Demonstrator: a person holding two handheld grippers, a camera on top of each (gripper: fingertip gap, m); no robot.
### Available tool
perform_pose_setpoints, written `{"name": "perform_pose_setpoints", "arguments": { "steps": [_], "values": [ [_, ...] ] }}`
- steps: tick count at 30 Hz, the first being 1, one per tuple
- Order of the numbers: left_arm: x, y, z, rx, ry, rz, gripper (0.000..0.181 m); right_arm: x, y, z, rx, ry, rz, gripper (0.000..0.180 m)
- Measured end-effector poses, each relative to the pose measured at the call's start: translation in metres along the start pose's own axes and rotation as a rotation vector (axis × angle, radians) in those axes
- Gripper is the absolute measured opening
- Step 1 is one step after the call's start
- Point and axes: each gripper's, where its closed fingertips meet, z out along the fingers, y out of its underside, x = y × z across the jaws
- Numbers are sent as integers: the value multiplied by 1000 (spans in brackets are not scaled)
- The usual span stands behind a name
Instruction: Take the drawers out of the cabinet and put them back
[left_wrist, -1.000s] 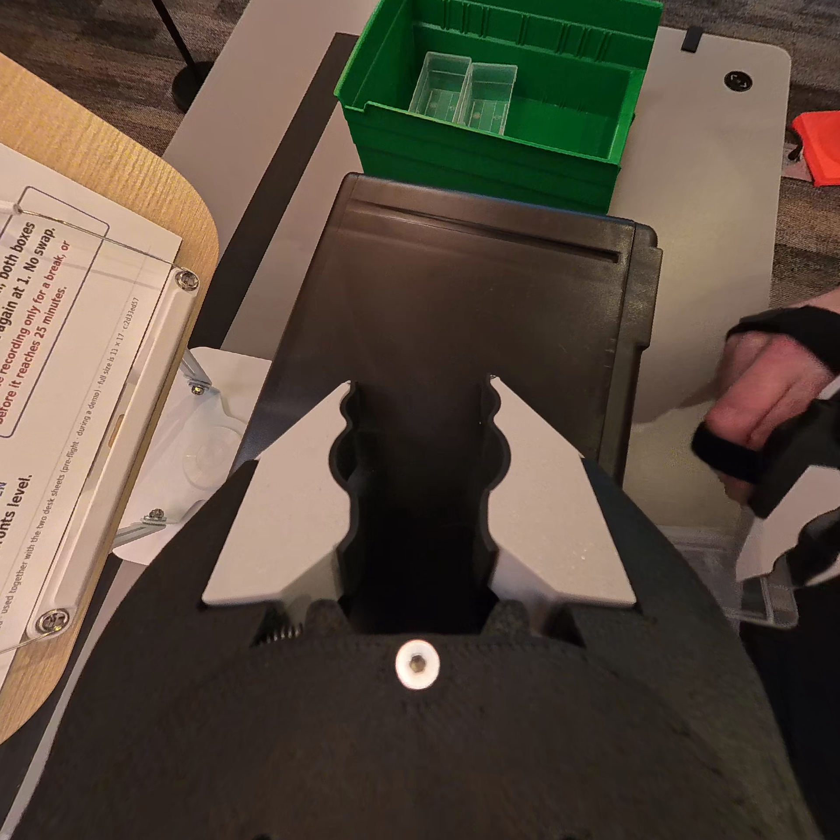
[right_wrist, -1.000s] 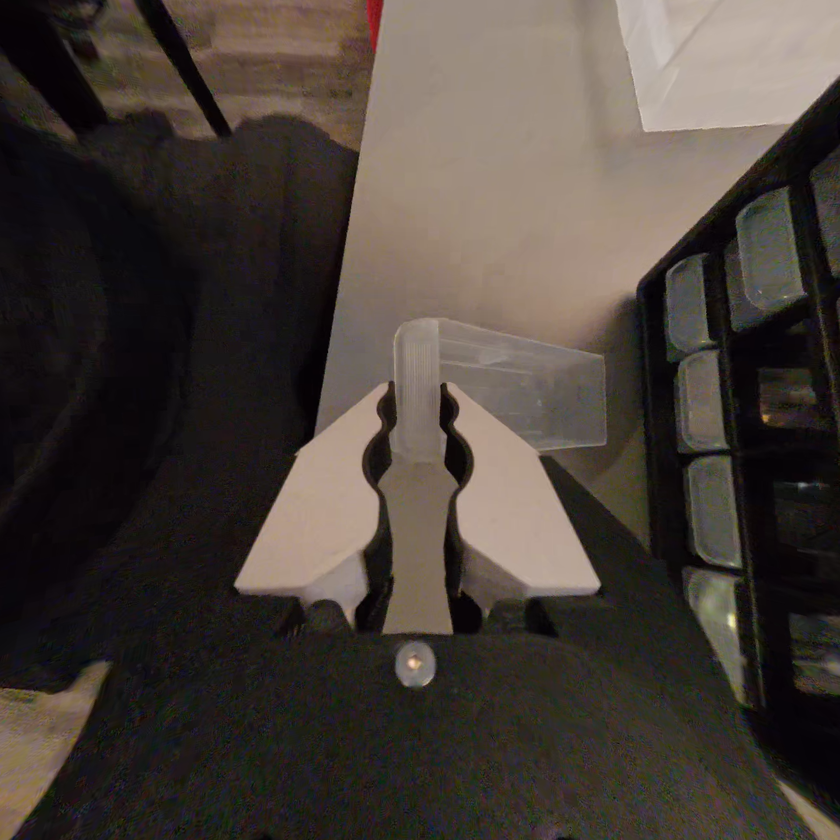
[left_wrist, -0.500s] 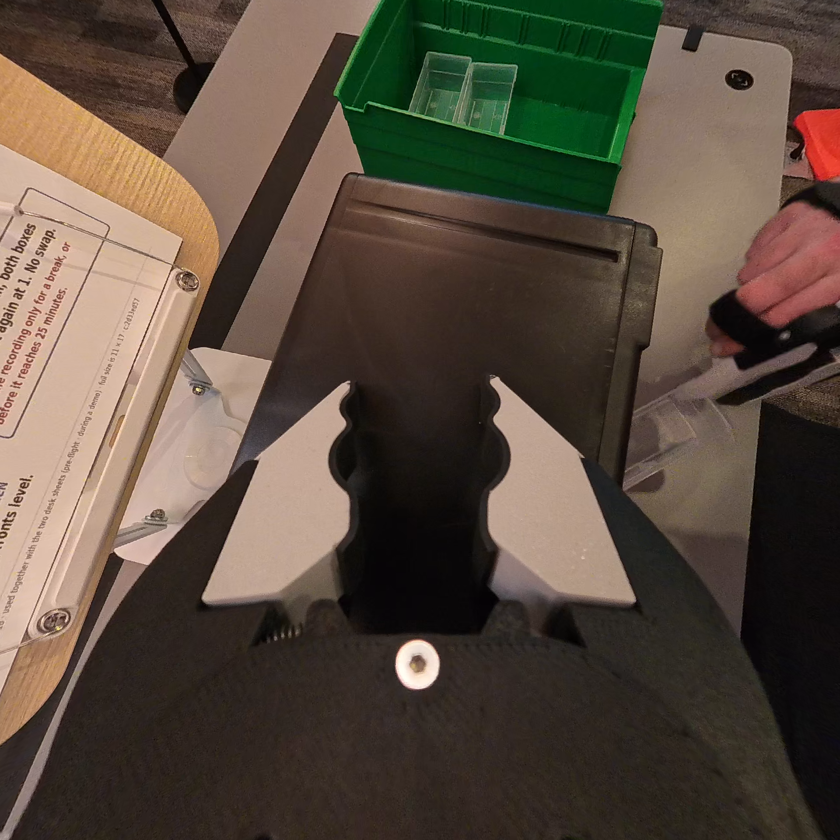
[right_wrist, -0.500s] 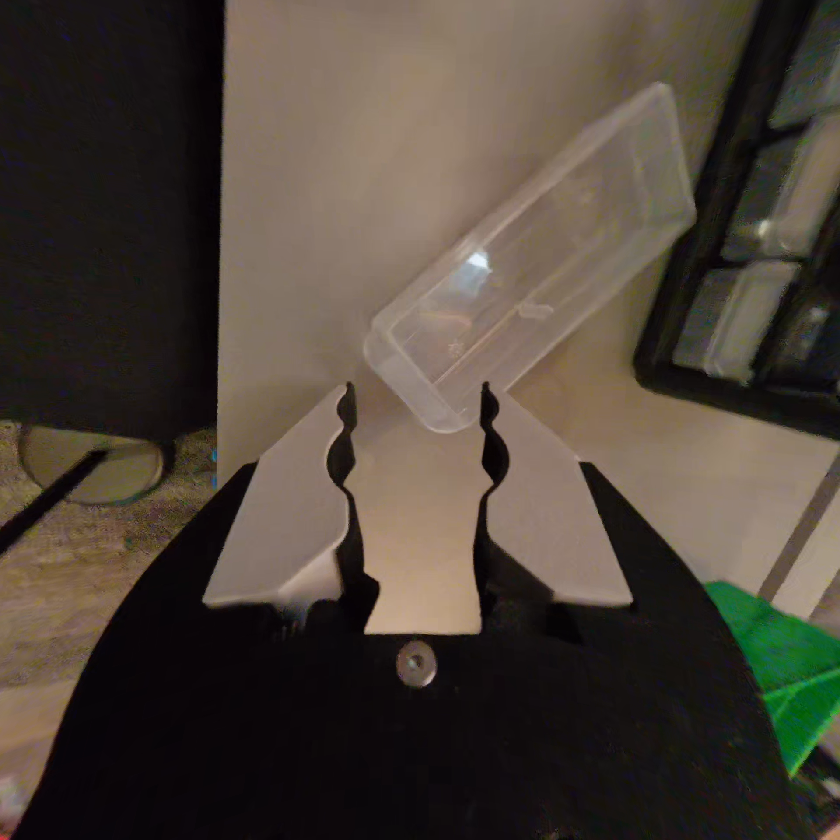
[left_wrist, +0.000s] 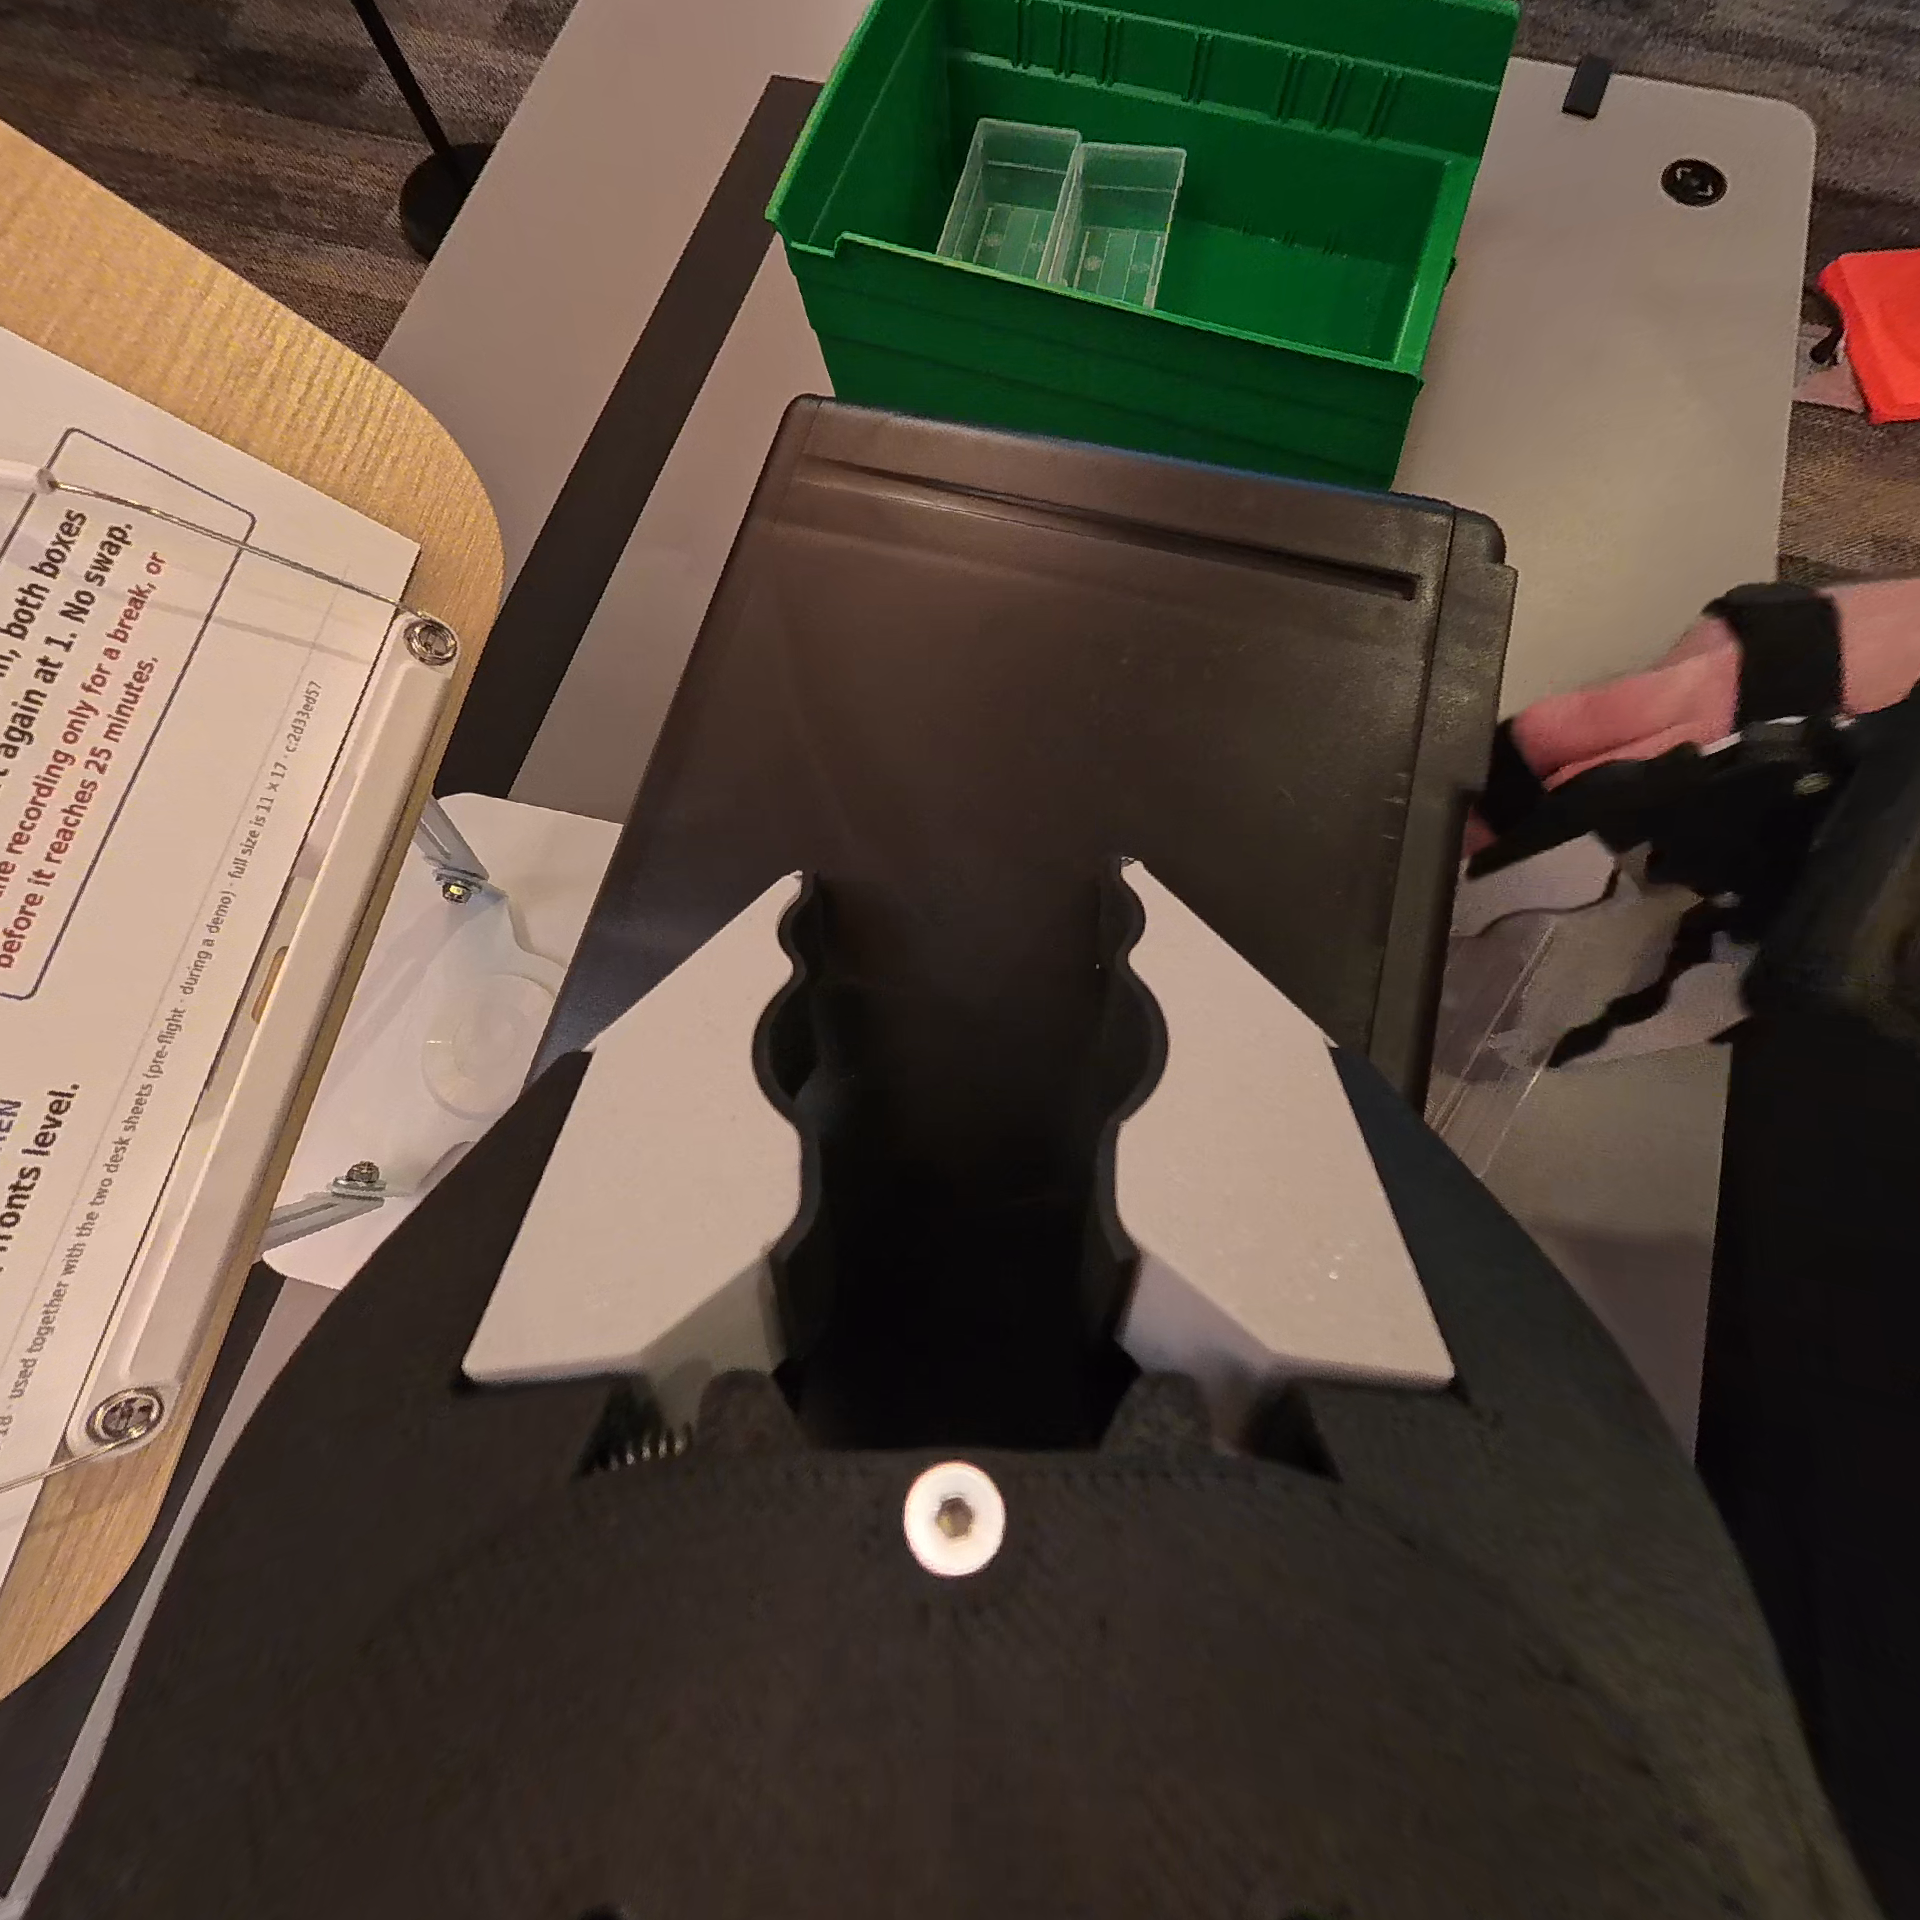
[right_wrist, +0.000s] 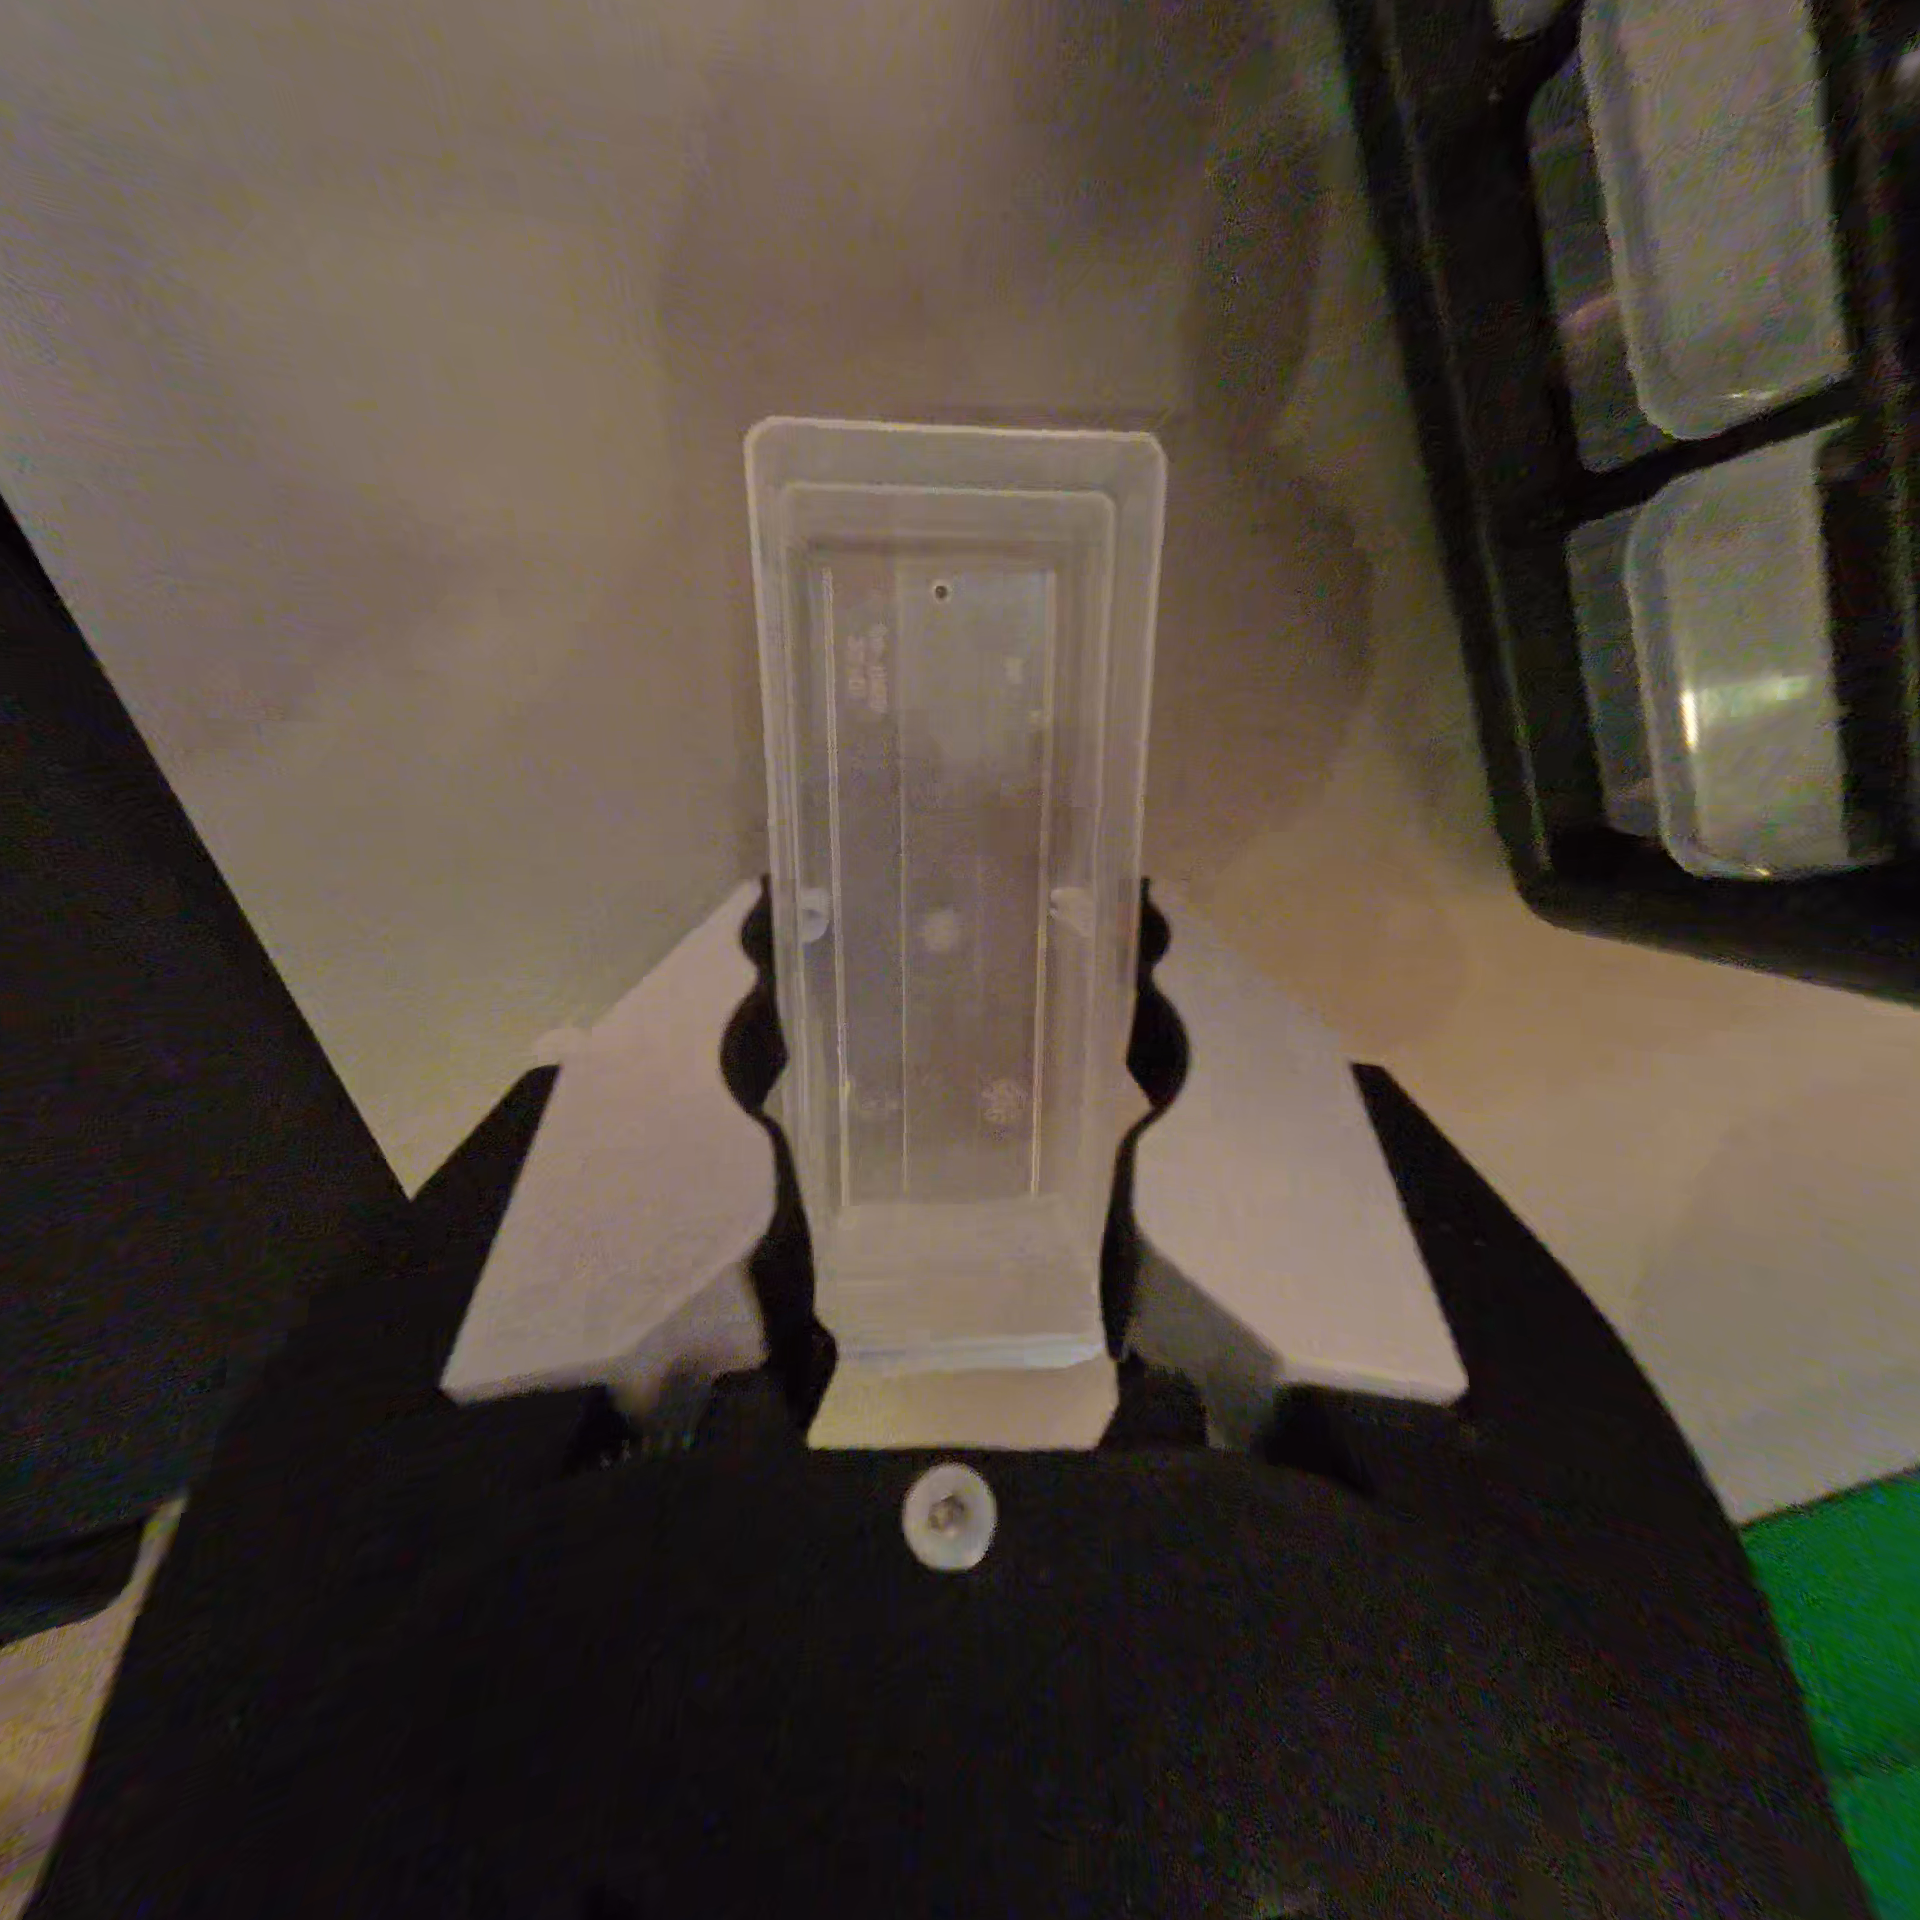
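Straddling clear drawer (right_wrist: 951, 831) lengthwise, right gripper (right_wrist: 951, 1039) jaws wide, not visibly pinching; drawer lies on bench beside cabinet (right_wrist: 1662, 520) front. Left gripper (left_wrist: 961, 1039), jaws spread, empty, hovers over cabinet top. 2 drawers sit in green bin (left_wrist: 1351, 343) at far edge.

The grey table (left_wrist: 1621, 416) carries a black cabinet (left_wrist: 1091, 707) and green bin (left_wrist: 1132, 353).

Ahead of the left claw a pale grey table (left_wrist: 1621, 343) with rounded corners stretches away, a round grommet (left_wrist: 1694, 183) set near its far right corner. To the claw's left a light wood-grain desk (left_wrist: 260, 384) curves in just beside the table, carrying a printed sheet under a clear acrylic holder (left_wrist: 218, 935). Beyond both lies dark mottled carpet (left_wrist: 208, 114), where a thin black stand pole (left_wrist: 400, 73) rises from a round base, under dim, warm light.
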Motion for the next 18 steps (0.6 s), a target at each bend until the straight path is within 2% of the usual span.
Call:
{"name": "perform_pose_setpoints", "arguments": {
  "steps": [4,6,9,11,14,16,18],
  "values": [
    [0,0,0,0,0,1,54,-1,2,-4,-22,19,-106,60],
    [0,0,0,0,1,1,53,2,2,-28,14,42,-151,59],
    [0,0,0,0,3,0,53,23,15,-87,75,73,-195,59],
    [0,0,0,0,4,-1,53,59,40,-131,71,166,-193,59],
    [0,0,0,0,4,-1,53,131,94,-187,-46,360,-165,58],
    [0,0,0,0,5,-2,54,178,129,-209,-139,451,-114,58],
    [0,0,0,0,5,-1,53,213,166,-209,-250,457,-117,58]
  ]
}}
